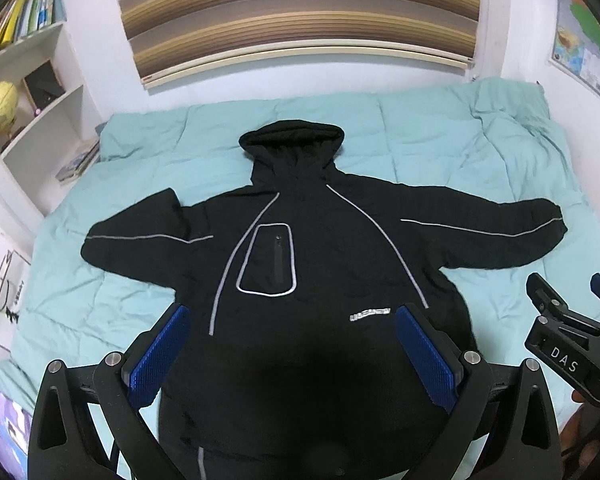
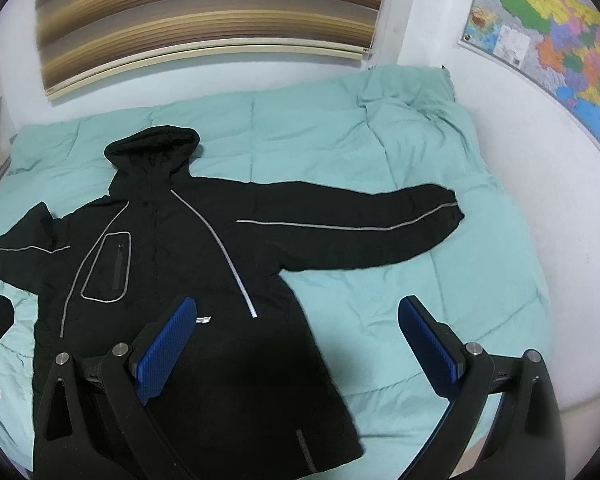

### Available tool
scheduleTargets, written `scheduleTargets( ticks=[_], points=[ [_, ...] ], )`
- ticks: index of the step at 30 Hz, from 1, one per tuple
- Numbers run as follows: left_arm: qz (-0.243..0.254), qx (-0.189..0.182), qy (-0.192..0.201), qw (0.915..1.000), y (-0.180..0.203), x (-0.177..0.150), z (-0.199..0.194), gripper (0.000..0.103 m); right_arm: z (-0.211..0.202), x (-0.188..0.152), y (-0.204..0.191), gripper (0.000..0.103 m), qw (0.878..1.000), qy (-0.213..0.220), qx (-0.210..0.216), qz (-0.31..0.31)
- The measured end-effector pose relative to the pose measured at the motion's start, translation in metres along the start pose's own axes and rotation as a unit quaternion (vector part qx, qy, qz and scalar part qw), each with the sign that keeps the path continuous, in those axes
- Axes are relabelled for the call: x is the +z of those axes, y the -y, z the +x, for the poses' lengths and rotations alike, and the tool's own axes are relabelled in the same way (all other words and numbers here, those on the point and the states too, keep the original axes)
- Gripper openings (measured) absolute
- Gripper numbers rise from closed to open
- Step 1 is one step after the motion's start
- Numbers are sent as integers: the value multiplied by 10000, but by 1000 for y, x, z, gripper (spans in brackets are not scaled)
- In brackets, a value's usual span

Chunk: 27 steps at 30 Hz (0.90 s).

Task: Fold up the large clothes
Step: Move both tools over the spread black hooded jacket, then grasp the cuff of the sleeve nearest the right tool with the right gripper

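A black hooded jacket [image 1: 320, 264] with grey piping lies flat, front up, on a teal quilt [image 1: 440, 148], hood away from me and both sleeves spread out. It also shows in the right wrist view [image 2: 172, 280]. My left gripper [image 1: 292, 344] is open and empty, held above the jacket's lower body. My right gripper [image 2: 300, 340] is open and empty, above the jacket's right hem edge and the quilt. The right gripper also shows at the right edge of the left wrist view [image 1: 564, 300].
The quilt [image 2: 420, 152] covers a bed against a white wall with a striped blind [image 1: 300, 12]. A bookshelf with a globe [image 1: 0, 108] stands left. A coloured map [image 2: 560, 32] hangs on the right wall.
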<state>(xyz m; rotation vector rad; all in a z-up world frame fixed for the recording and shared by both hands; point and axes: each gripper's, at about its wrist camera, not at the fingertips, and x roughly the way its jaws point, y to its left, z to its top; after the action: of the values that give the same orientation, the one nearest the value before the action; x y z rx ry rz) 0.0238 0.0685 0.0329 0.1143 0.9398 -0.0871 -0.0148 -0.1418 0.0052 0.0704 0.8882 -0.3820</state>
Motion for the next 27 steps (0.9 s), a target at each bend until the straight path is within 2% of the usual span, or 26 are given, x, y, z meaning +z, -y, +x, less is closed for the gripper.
scheduleTargets(
  ticks=[5, 9, 22, 27],
  points=[
    [-1, 193, -22, 9998, 35, 1, 1, 102, 11, 8, 35, 102, 10000, -6, 8, 51],
    [-59, 124, -82, 9999, 61, 0, 3, 102, 26, 13, 65, 102, 9996, -145, 147, 186],
    [1, 119, -305, 9995, 126, 8, 25, 102, 63, 28, 130, 102, 9998, -171, 22, 115],
    [-25, 60, -412, 9991, 144, 17, 51, 102, 81, 34, 153, 102, 9998, -126, -13, 166]
  ],
)
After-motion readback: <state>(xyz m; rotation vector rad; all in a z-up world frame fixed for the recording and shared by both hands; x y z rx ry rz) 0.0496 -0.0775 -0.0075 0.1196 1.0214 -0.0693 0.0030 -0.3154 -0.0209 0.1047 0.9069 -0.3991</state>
